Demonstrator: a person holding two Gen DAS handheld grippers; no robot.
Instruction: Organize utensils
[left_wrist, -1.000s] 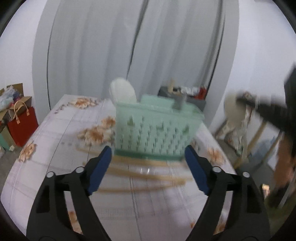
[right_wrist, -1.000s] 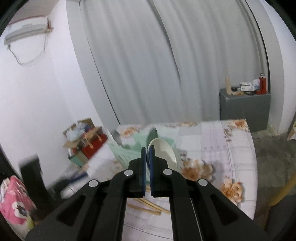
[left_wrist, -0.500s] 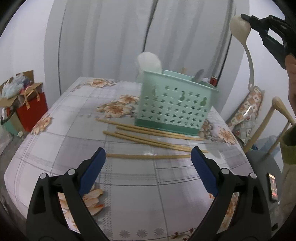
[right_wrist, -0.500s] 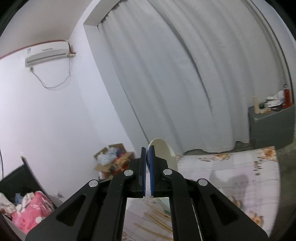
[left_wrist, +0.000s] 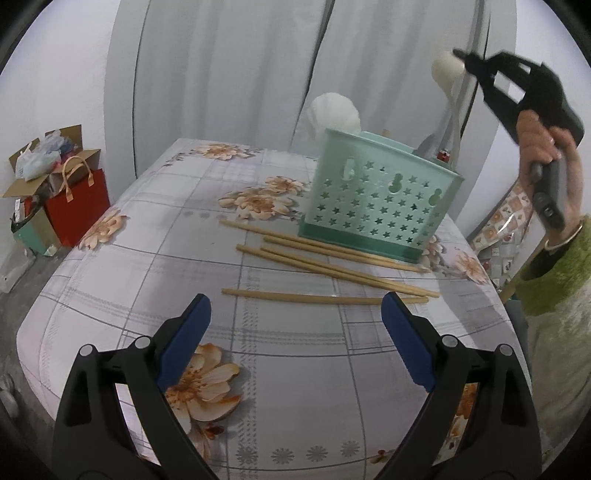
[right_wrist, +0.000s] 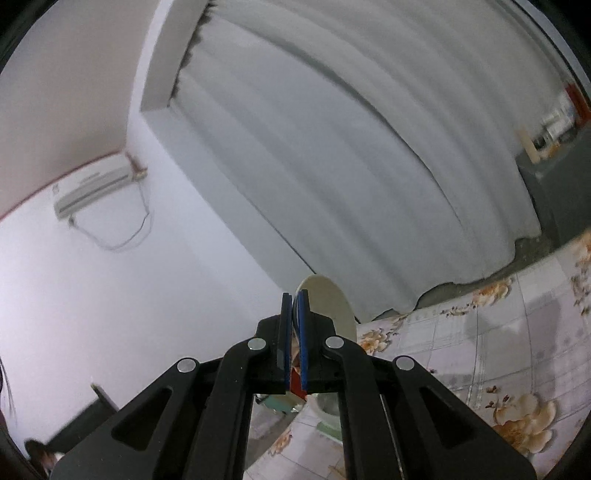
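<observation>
Several wooden chopsticks (left_wrist: 332, 266) lie loose on the floral tablecloth (left_wrist: 184, 229), in front of a mint-green perforated basket (left_wrist: 380, 206). My left gripper (left_wrist: 295, 310) hovers open above the cloth, just short of the nearest chopstick (left_wrist: 295, 295), with nothing between its fingers. My right gripper (left_wrist: 463, 59), held high at the upper right, is shut on the bowl of a white spoon (left_wrist: 447, 68). The spoon's handle hangs down behind the basket's right rim. In the right wrist view the pads (right_wrist: 303, 332) pinch the spoon bowl (right_wrist: 328, 302). A white ladle (left_wrist: 334, 110) and a grey utensil (left_wrist: 428, 144) stand in the basket.
A red bag (left_wrist: 77, 210) and cardboard boxes (left_wrist: 33, 173) sit on the floor left of the table. A chair with a patterned cushion (left_wrist: 506, 229) stands at the right, beside the person's green sleeve (left_wrist: 554, 273). Grey curtains hang behind.
The right gripper carried the spoon up and then leftward, so its handle now hangs over the basket's right end. The left gripper opened wider and settled lower before the chopsticks.
</observation>
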